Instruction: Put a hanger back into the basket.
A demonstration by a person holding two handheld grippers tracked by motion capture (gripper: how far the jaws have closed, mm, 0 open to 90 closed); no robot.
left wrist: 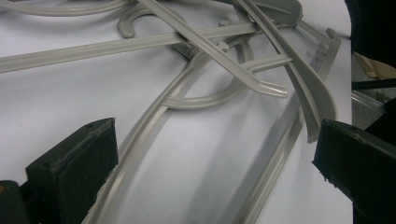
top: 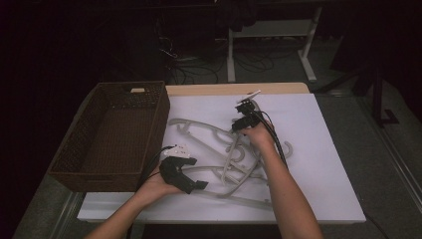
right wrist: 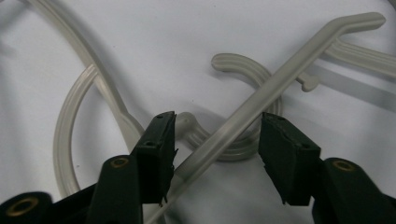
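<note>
On the counter (top: pixel 318 164), seen from the high view, a tangle of grey hangers (top: pixel 234 159) lies at the centre, with a brown wicker basket (top: pixel 112 134) at nine o'clock from it. The left gripper (top: pixel 191 174) rests at the pile's seven o'clock edge, jaws spread wide; the right gripper (top: pixel 241 127) reaches into the pile's twelve o'clock side.

Along the left gripper view, the left gripper (left wrist: pixel 215 158) stands fully open over two hanger arms, gripping nothing, while the crossed hangers (left wrist: pixel 224 60) lie toward twelve o'clock.

Along the right gripper view, the right gripper (right wrist: pixel 217 135) stands half open, a hanger bar (right wrist: pixel 275 88) running toward two o'clock between its jaws, close against the left pad, not pinched.
</note>
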